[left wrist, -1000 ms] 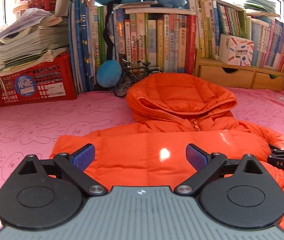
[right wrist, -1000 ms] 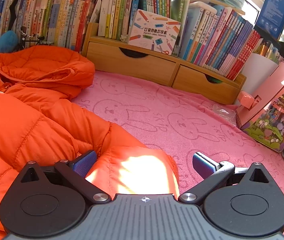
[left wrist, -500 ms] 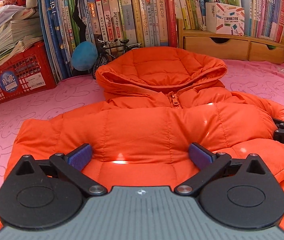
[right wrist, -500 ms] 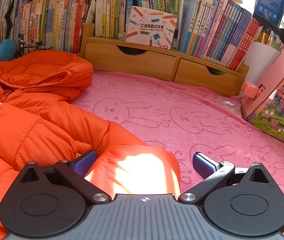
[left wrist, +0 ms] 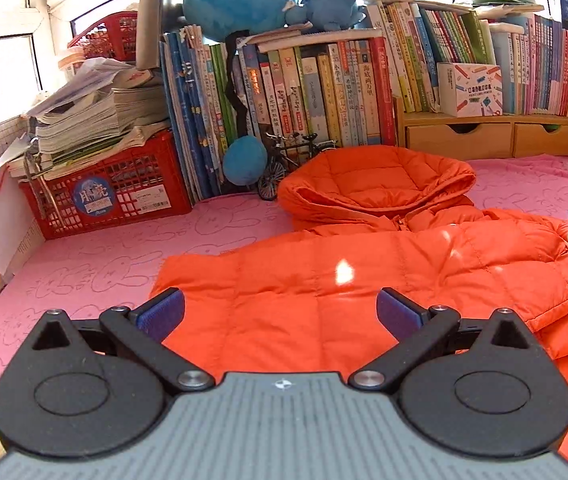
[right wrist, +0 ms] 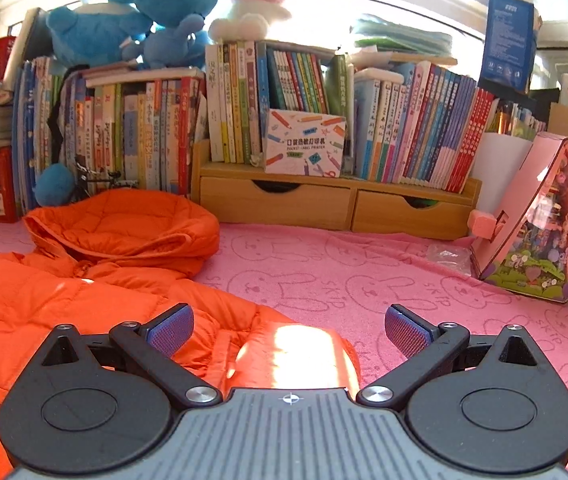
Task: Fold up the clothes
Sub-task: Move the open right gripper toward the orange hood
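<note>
Left and right wrist views, jacket-folding task. The orange jacket [left wrist: 364,280] lies spread on the pink mat [left wrist: 103,264], its hood [left wrist: 376,184] pointing toward the row of books [left wrist: 324,92] and the wooden drawers [right wrist: 324,204] at the back. My left gripper [left wrist: 279,314] hangs over the body of the jacket near its left edge, jaws wide and holding nothing. My right gripper [right wrist: 288,330] hangs over the jacket's sunlit right-hand end, which looks like a sleeve or cuff, though I cannot tell for certain; its jaws too stand wide and empty, one finger above the fabric and the other above bare mat. I judge the step in hand to be the approach for a fold: neither tool has a hold on the cloth. The next move calls for lowering each gripper onto an edge, closing on a pinch of the puffy fabric, and carrying that side inward across the body. The padding looks slippery, so I expect a deep bite to be needed.
</note>
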### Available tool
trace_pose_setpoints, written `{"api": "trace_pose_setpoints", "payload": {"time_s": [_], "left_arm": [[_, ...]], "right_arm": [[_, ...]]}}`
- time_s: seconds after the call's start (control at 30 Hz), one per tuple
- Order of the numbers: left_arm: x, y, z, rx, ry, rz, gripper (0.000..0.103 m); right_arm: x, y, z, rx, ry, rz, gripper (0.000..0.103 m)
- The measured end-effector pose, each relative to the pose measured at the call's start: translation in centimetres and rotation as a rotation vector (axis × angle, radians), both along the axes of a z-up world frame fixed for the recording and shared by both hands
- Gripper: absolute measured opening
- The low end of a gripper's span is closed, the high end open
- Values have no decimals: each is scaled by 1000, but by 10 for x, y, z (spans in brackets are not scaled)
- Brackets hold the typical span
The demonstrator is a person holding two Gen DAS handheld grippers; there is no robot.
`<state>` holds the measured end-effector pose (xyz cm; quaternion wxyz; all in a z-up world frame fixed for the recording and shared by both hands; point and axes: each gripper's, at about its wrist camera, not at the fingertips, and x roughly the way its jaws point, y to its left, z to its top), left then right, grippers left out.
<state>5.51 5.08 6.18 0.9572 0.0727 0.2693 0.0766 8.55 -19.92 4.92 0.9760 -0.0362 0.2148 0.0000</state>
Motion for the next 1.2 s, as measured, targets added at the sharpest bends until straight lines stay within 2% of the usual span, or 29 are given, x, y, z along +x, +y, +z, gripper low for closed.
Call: {"api": "trace_pose_setpoints", "payload": {"time_s": [0.13, 0.17, 0.27, 0.37, 0.57, 0.73, 0.8, 0.93, 1.0, 1.1, 1.2], "left_arm": [[-14, 22, -3, 35, 5, 62, 103], [-17, 26, -5, 48, 10, 76, 103], [-19, 40, -17, 106, 37, 123, 103], [-16, 55, -28, 141, 65, 173, 103], [-6, 80, -47, 141, 95, 260, 103], [-6, 88, -52, 96, 104, 267, 103], [-5, 88, -53, 86, 107, 268, 103], [-3, 88, -51, 71, 120, 284, 103], [-5, 82, -39, 65, 128, 301, 98], [-13, 61, -8, 15, 55, 196, 97], [-7, 27, 20, -58, -11, 15, 100]], "right_arm": [[-25, 32, 16, 52, -54, 180, 97], [-28, 43, 16, 55, -43, 231, 89], [-28, 72, 7, 45, 20, 332, 77], [-19, 85, -11, 13, 98, 332, 62], [-21, 71, -24, 43, 149, 276, 59], [-17, 55, -35, 101, 192, 262, 59], [-12, 58, -40, 95, 214, 261, 59], [-11, 73, -42, 19, 218, 254, 59], [-12, 70, -39, 38, 214, 260, 59], [-14, 59, -32, 102, 210, 280, 61], [-11, 40, -17, 237, 211, 317, 70]]}}
